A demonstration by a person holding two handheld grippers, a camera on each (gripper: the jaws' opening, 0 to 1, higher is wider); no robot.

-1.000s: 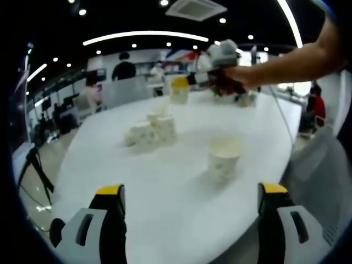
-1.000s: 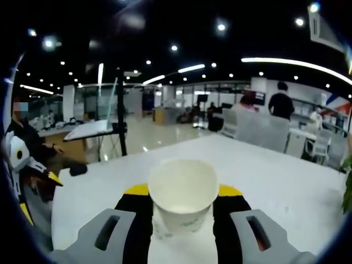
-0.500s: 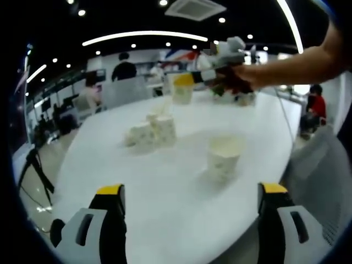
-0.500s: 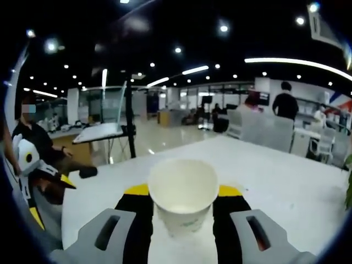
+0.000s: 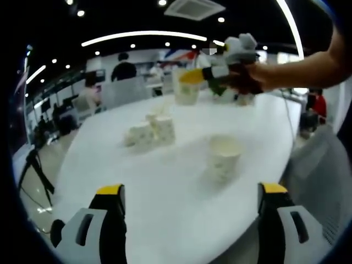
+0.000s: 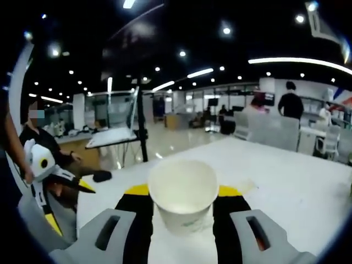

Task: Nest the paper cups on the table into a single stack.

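Observation:
A single white paper cup point(image 5: 224, 158) stands upright on the white table point(image 5: 165, 187), ahead of my left gripper point(image 5: 191, 193), whose jaws stand wide open with nothing between them. Further back sits a cluster of several paper cups point(image 5: 149, 130), some lying on their sides. Above the table's far side a person's hand holds my right gripper point(image 5: 193, 77), shut on another paper cup point(image 5: 186, 91). In the right gripper view that cup point(image 6: 183, 197) sits upright between the jaws of the right gripper point(image 6: 183, 190), its mouth facing me. The left gripper point(image 6: 47, 190) appears at the left edge.
Small objects point(image 5: 245, 99) sit at the table's far edge. A grey chair point(image 5: 316, 165) stands by the table's right edge, and a tripod point(image 5: 34, 165) on the floor at the left. People and desks fill the office behind.
The right gripper with its cup has drifted a little rightward and nearer in the left gripper view. The right gripper view has turned, bringing the left gripper further in. The left gripper stays still.

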